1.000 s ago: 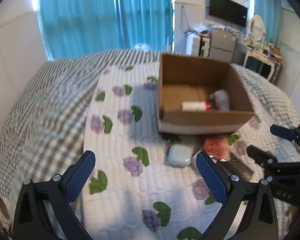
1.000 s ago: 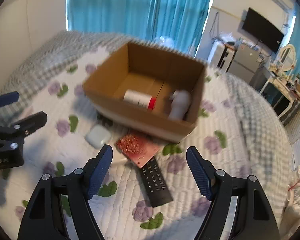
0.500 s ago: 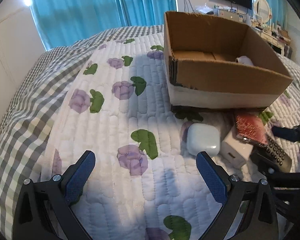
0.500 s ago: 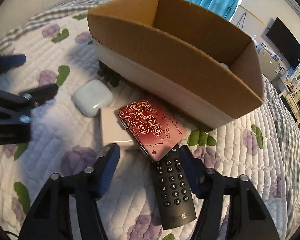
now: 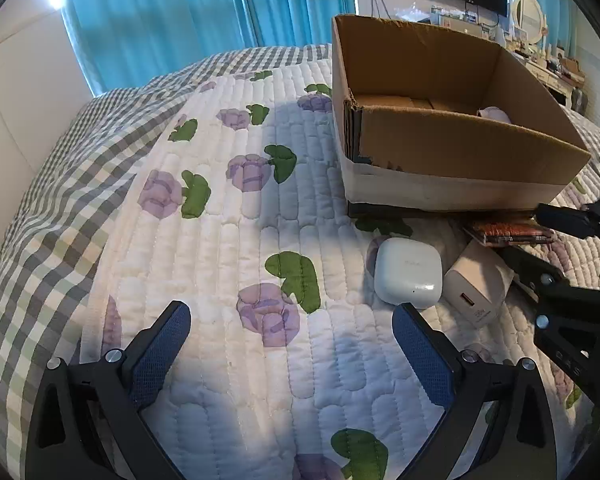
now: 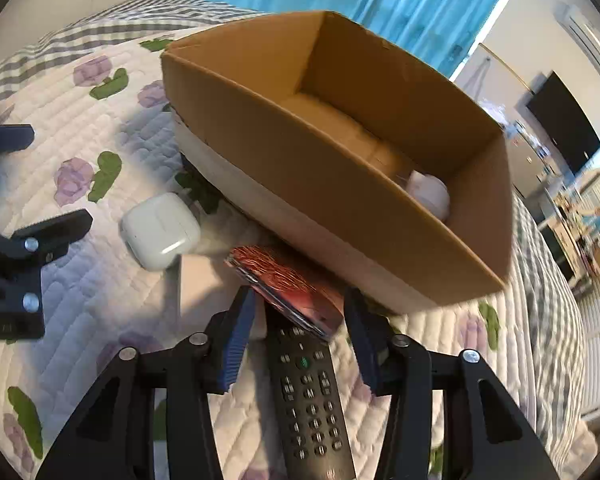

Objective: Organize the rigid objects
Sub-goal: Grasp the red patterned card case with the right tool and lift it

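R wrist view only: black remote (image 6: 310, 396) lies lengthwise between the right gripper (image 6: 298, 322) fingers; red patterned case (image 6: 288, 290) rests on the remote's far end, at the fingertips. R jaws are closing; pads flank both items w/ gaps each side, not pressing.

L wrist view only: white charger block (image 5: 478, 288), port face toward camera, just right of the white earbud case (image 5: 408, 272), ahead of the L claw's right finger.

Left gripper (image 5: 290, 326) is released, jaws wide, nothing but floral quilt (image 5: 236, 240) between them, pitched down at the bed. R claw is also pitched down, low over the quilt.

Cardboard box (image 6: 284, 152) stands just beyond both claws; a pale object (image 6: 430, 194) is partly visible inside.
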`<state>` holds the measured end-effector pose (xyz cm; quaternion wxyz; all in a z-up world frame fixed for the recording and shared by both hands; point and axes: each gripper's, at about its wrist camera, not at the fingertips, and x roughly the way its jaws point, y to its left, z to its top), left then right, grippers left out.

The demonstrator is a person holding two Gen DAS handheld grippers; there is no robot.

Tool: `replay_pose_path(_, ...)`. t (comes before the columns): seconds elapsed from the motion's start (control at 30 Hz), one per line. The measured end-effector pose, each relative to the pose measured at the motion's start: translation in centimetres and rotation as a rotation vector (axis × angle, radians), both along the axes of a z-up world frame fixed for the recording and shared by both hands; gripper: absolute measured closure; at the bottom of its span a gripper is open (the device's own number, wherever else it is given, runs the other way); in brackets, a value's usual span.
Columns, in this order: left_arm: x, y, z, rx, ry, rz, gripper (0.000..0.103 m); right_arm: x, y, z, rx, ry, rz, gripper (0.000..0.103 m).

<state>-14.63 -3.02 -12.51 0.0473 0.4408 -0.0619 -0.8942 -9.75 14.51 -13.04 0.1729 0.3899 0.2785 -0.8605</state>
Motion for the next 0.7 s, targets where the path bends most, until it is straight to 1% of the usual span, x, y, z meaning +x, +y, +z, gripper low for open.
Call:
replay_pose_path(0.1, -0.1, 0.1, -0.1, -0.006, -0.004, 0.0, 0.0, -0.5, -0.6, -0.6, -0.017, -0.029, 0.041, 0.066)
replay_pose_path(0.17, -0.2, 0.2, -0.1, -0.006, -0.004, -0.001, 0.0, -0.6, -0.9, -0.8, -0.021, -0.031, 0.053, 0.068)
replay_pose_path(0.23, -0.2, 0.2, -0.1, -0.005, -0.004, -0.003, 0.0, -0.5, -0.8, -0.5, -0.046, -0.032, 0.049, 0.078)
replay_pose_path(0.3, -0.1, 0.3, 0.1, 0.001, -0.003, -0.003, 0.0, -0.1, -0.2, 0.2, -0.076, -0.02, 0.034, 0.084)
replay_pose_path(0.37, -0.1, 0.4, 0.4, 0.008, -0.001, -0.006, 0.0, 0.5, 0.7, 1.3, -0.118, -0.01, 0.012, 0.087)
replay_pose_path(0.5, 0.4, 1.4, 1.3, 0.038, 0.0, -0.028, 0.0, 3.0, 2.7, 3.0, -0.206, 0.0, -0.038, 0.092)
replay_pose_path(0.57, 0.7, 2.4, 1.8, 0.05, 0.004, -0.054, 0.0, 3.9, 4.7, 4.0, -0.249, -0.004, -0.078, 0.093)
replay_pose_path(0.63, 0.8, 4.0, 2.0, 0.059, -0.003, -0.085, 0.0, 4.1, 5.8, 4.4, -0.299, -0.016, -0.122, 0.094)
replay_pose_path(0.7, 0.7, 5.5, 1.9, 0.07, -0.01, -0.119, 0.0, 3.9, 7.1, 4.8, -0.321, -0.014, -0.152, 0.094)
